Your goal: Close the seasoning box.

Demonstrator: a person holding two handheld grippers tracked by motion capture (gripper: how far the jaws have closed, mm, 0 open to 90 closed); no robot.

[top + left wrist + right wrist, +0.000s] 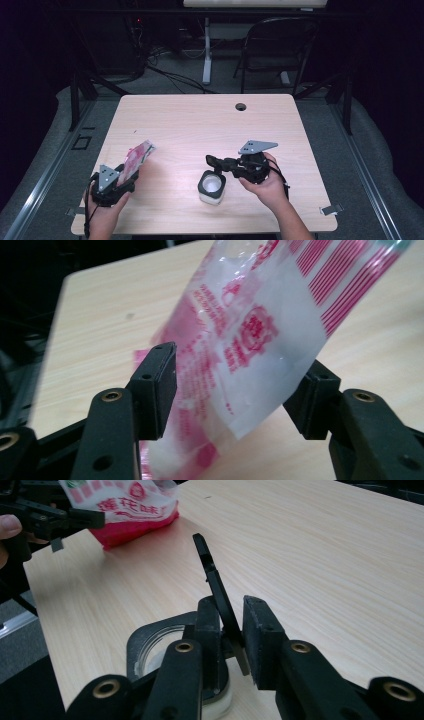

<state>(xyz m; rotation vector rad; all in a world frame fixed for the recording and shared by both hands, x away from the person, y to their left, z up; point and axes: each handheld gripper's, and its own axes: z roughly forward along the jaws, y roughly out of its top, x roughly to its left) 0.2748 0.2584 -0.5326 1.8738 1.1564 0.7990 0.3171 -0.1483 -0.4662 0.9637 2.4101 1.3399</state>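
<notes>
A pink and white printed packet (138, 156) rests tilted near the table's left front corner. It lies between the jaws of my left gripper (131, 172), which stand apart around it (235, 390); the packet (250, 340) leans loosely there. A white jar with a black top (212, 187) stands at the front middle. Its thin black flip lid (220, 590) is raised, and my right gripper (232, 627) is shut on it from the right (216, 162). The right gripper view also has the packet (130, 510) and the left gripper (55, 517) far off.
The light wooden table (200, 125) has a round cable hole (241, 106) near its far edge. Behind it stand a black chair (280, 45) and a white desk leg (206, 50). Dark floor drops off at both sides.
</notes>
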